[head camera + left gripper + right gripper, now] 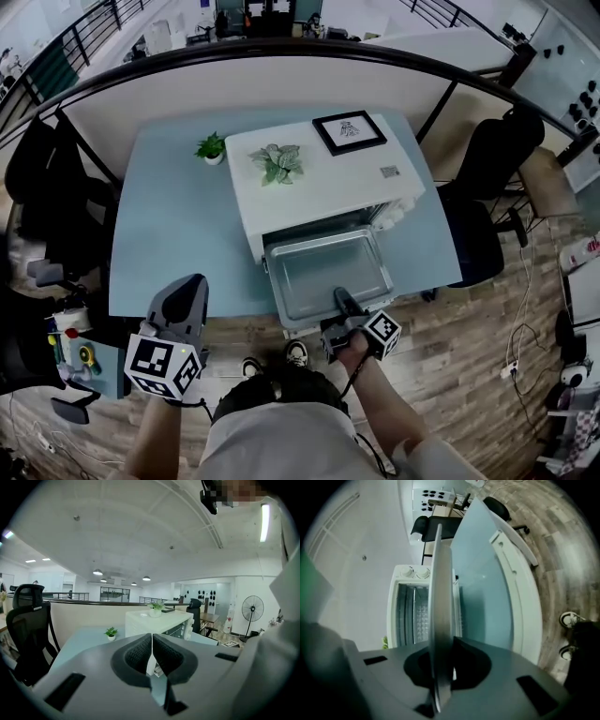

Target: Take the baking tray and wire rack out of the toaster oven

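A white toaster oven [319,178] stands on the light blue table [178,234] with its door [520,588] dropped open. The metal baking tray [328,272] sticks out of the oven mouth above the door. My right gripper [345,307] is shut on the tray's near rim; in the right gripper view, which is rolled sideways, the tray [440,597] runs edge-on between the jaws. Wire rack bars [415,616] show inside the oven cavity. My left gripper [183,300] hangs off the table's near left edge, shut [152,656] and holding nothing, facing the oven [154,620].
On the oven top lie a framed picture [349,131] and a leafy plant [277,161]. A small potted plant [212,147] sits on the table behind the oven's left side. Black office chairs stand at the right [487,187] and left [47,187].
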`<state>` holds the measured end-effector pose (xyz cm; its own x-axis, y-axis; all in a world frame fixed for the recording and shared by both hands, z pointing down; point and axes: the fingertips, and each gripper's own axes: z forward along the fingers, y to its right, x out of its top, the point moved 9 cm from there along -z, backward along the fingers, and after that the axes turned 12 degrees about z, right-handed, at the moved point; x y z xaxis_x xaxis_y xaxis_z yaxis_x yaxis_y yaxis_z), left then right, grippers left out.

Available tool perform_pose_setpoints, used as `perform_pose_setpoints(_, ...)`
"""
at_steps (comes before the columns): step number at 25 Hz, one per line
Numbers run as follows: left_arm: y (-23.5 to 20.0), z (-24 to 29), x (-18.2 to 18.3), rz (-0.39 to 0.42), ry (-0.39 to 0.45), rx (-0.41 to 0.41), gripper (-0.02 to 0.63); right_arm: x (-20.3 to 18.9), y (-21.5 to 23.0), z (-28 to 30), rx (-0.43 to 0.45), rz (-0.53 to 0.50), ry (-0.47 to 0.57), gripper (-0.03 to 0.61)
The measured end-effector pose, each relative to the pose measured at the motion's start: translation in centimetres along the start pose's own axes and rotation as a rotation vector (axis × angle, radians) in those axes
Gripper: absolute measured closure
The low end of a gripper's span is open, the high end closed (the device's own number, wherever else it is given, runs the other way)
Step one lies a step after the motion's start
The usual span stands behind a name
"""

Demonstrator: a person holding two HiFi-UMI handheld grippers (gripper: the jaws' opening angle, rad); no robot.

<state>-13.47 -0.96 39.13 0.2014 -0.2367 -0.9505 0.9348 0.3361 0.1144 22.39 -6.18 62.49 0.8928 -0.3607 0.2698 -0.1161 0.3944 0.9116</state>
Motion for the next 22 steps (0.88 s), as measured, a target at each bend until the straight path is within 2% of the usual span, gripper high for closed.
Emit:
perform_pose_setpoints(3, -0.1, -0.5, 0.5, 0.004, 0.006, -0.014, 0.603, -0.3, -0.4, -2.4, -0.002, 0.005, 0.01, 0.566)
perform_pose_setpoints(10, -0.4, -1.8, 1.6, 0.007, 0.026, -0.033, 0.601, -3.0, -5.1, -8.2, -0.001, 0.02, 0.044, 0.566)
perform_pose_setpoints(16, -1.0, -2.8, 2.1, 0.011, 0.053, -0.038, 0.603, -6.5, -8.0, -11.2, -0.001, -0.021, -0.018, 0.566)
perform_pose_setpoints(22, -2.2, -4.7, 1.9, 0.004, 0.06, -0.01, 0.603, -10.2, -7.9, -12.3, -0.019, -0.033, -0.114, 0.566)
